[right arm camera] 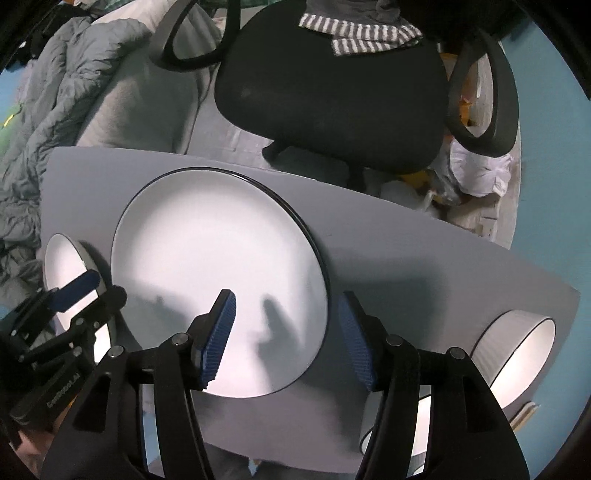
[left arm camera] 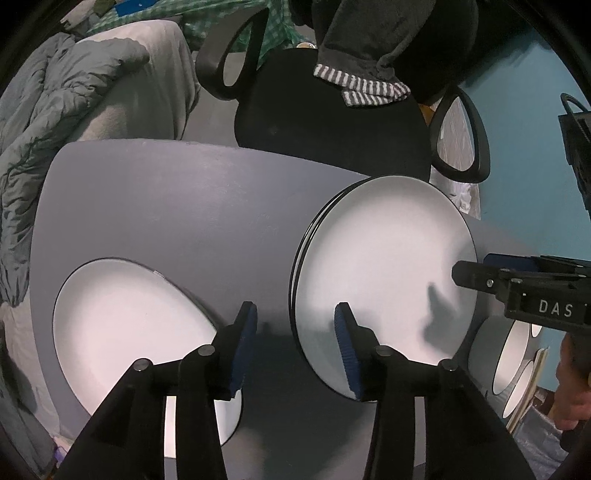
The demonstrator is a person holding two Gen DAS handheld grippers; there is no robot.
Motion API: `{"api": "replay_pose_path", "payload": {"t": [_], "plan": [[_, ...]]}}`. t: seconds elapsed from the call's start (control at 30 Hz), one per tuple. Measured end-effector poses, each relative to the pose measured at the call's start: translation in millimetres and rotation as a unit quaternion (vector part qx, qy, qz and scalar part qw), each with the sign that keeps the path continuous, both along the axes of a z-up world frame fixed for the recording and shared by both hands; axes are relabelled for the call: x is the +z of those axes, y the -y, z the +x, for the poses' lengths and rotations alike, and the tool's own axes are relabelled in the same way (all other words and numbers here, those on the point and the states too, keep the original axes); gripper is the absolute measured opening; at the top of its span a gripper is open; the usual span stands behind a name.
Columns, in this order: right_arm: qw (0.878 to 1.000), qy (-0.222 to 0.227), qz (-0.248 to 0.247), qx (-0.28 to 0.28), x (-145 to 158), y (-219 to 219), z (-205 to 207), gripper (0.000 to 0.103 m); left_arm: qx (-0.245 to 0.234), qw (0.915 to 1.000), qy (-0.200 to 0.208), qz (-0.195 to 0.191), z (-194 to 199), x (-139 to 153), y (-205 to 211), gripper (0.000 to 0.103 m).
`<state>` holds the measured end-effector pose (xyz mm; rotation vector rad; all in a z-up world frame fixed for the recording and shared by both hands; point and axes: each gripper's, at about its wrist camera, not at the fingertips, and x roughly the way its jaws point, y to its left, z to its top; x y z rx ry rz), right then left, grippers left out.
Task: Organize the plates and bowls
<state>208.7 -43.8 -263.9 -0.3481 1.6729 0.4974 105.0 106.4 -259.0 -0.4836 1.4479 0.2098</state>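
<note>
Hovering over the grey counter (left arm camera: 166,206) with jaws spread wide and holding nothing: left gripper (left arm camera: 295,339), its blue pads (left arm camera: 245,347) straddling the bare strip between two plates.

Lying flat to its left, a single white plate (left arm camera: 122,317); sitting to its right, a stack of plates (left arm camera: 384,280), layered dark rims showing only from the left wrist view.

Reaching in over that stack's right edge, the right gripper (left arm camera: 476,271), also shown from its own camera (right arm camera: 286,336) with jaws open and empty, one pad over the stack (right arm camera: 218,273), the other over bare counter.

Standing at the counter's right end, a white bowl (right arm camera: 517,354), only partly showing in the left view.

Waiting beyond the counter, a black office chair (right arm camera: 325,85) with a striped cloth (right arm camera: 358,35).
</note>
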Motion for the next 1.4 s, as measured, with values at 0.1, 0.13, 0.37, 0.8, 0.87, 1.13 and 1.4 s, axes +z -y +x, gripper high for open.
{"api": "replay_pose_path", "payload": {"t": [0.1, 0.13, 0.37, 0.8, 0.87, 1.13, 1.4], "plan": [[1.000, 0.012, 0.001, 0.002, 6, 0, -3, 0.059, 0.001, 0.9999, 0.010, 0.012, -5, 8, -1, 0.054], [1.000, 0.017, 0.001, 0.005, 10, 0, -6, 0.059, 0.000, 0.9997, 0.015, 0.017, -8, 13, -1, 0.056], [0.996, 0.075, 0.000, 0.041, 36, -9, -26, 0.068, 0.012, 0.9986, 0.031, 0.041, -24, 35, 1, 0.066], [0.990, 0.125, 0.021, 0.053, 81, -14, -48, 0.068, 0.015, 0.9945, 0.073, 0.073, -48, 86, 5, 0.073], [0.990, 0.130, 0.026, 0.052, 88, -15, -50, 0.068, 0.022, 0.9938, 0.080, 0.074, -52, 93, 3, 0.073], [0.986, 0.149, 0.036, 0.072, 110, -22, -63, 0.068, 0.037, 0.9927, 0.091, 0.070, -71, 109, -5, 0.075], [0.980, 0.170, 0.045, 0.089, 131, -27, -78, 0.068, 0.053, 0.9894, 0.111, 0.076, -100, 131, -16, 0.075]]}}
